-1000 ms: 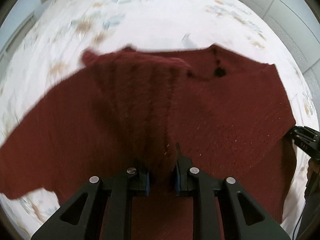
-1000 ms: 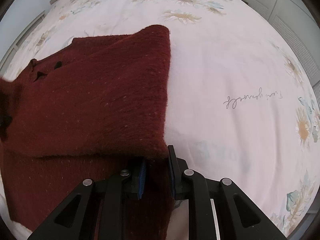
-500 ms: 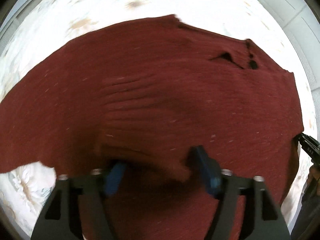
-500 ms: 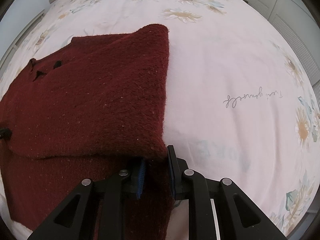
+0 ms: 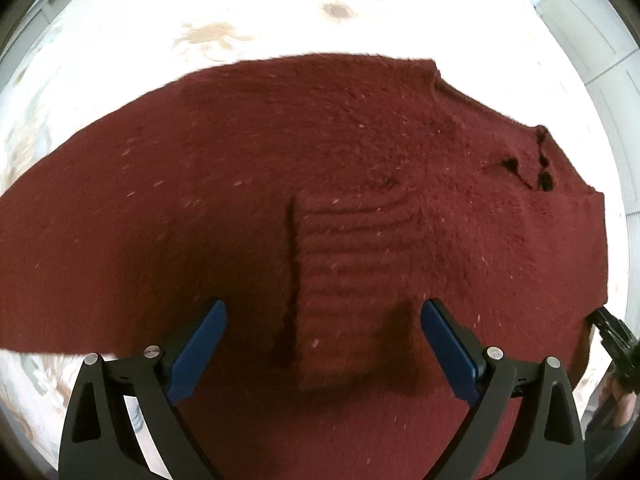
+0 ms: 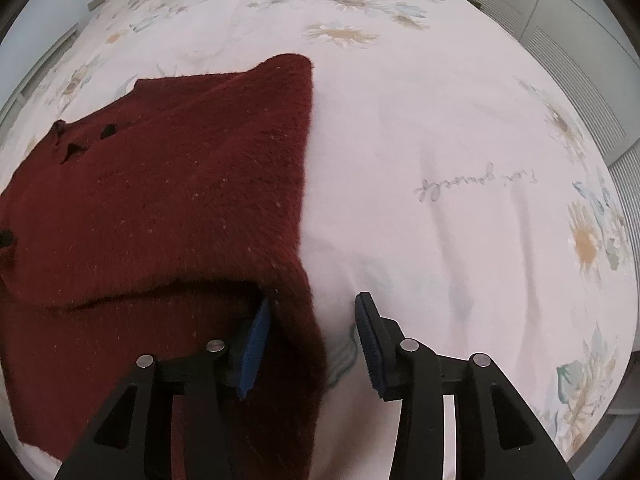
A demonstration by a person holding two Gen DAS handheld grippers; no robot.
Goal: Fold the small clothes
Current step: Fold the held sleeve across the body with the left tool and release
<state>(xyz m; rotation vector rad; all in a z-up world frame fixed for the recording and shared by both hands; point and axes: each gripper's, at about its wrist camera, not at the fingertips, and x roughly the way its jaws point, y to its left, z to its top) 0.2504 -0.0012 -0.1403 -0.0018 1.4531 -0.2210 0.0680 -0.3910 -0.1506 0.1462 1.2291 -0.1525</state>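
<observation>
A dark red knitted cardigan (image 5: 320, 200) lies spread on the bed, one sleeve folded across its body with the ribbed cuff (image 5: 352, 264) on top. My left gripper (image 5: 322, 320) hovers straight over that cuff, its jaws opening wide, nothing pinched between the blue pads. In the right wrist view the cardigan (image 6: 160, 208) fills the left half, its black buttons near the far left. My right gripper (image 6: 312, 312) sits at the garment's near right corner with its jaws opening; the knit edge hangs loose between the pads, against the left one.
The bed sheet (image 6: 460, 140) is pale with daisy prints and a line of handwriting. White wardrobe doors (image 6: 560, 20) stand at the right. The right gripper's black tip (image 5: 616, 340) shows at the right edge of the left wrist view.
Both grippers let go of the cardigan: the left one opened wide after laying the sleeve across the body and moving over it, and the right one opened at the corner without moving.
</observation>
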